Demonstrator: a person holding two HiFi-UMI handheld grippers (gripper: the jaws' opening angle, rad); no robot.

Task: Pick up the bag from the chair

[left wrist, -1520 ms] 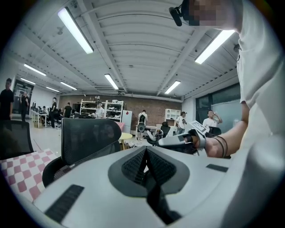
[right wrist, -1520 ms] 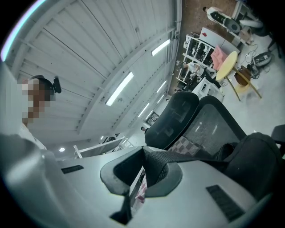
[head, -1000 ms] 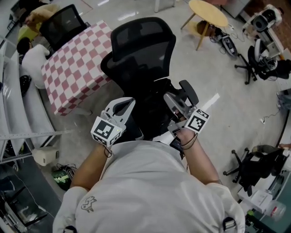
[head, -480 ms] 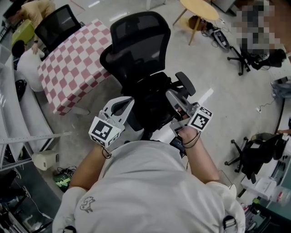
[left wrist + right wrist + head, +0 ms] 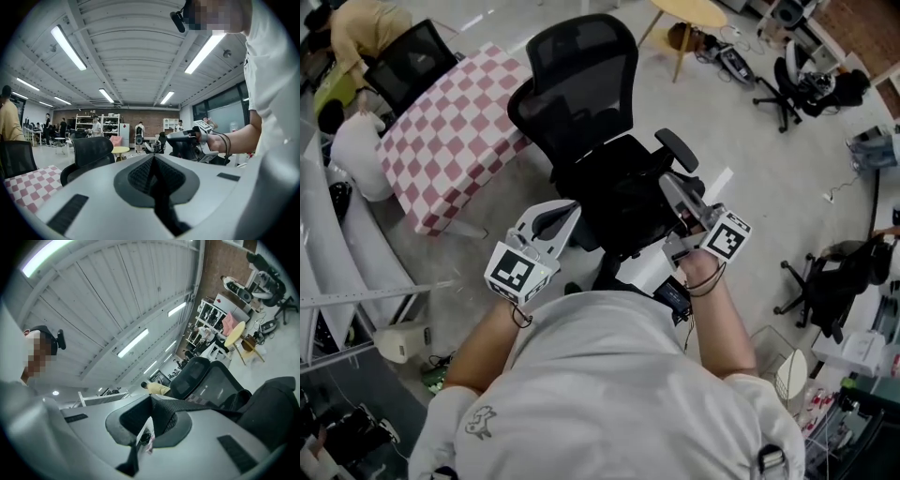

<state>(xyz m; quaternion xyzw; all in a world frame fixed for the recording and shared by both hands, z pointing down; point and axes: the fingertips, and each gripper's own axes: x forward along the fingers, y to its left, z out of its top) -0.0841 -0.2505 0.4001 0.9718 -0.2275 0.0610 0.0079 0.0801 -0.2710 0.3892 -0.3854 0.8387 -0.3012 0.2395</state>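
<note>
A black bag [image 5: 623, 197] lies on the seat of a black mesh-back office chair [image 5: 581, 75] just in front of me. My right gripper [image 5: 670, 187] hovers over the seat's right side, by the armrest [image 5: 675, 150]. In the right gripper view that gripper [image 5: 152, 408] is shut on the bag's black strap [image 5: 197, 406], which runs off toward the dark bag [image 5: 276, 404]. My left gripper [image 5: 551, 217] sits at the seat's left edge. Its jaws [image 5: 154, 161] are shut with nothing between them.
A red-and-white checkered table [image 5: 450, 131] stands left of the chair, with a person [image 5: 356, 28] and a second black chair beyond it. A round wooden table [image 5: 689, 14] stands behind. More office chairs [image 5: 825, 300] stand to the right.
My right gripper has drifted a little to the right with the strap in it. The left gripper has hardly moved. My head view has shifted.
</note>
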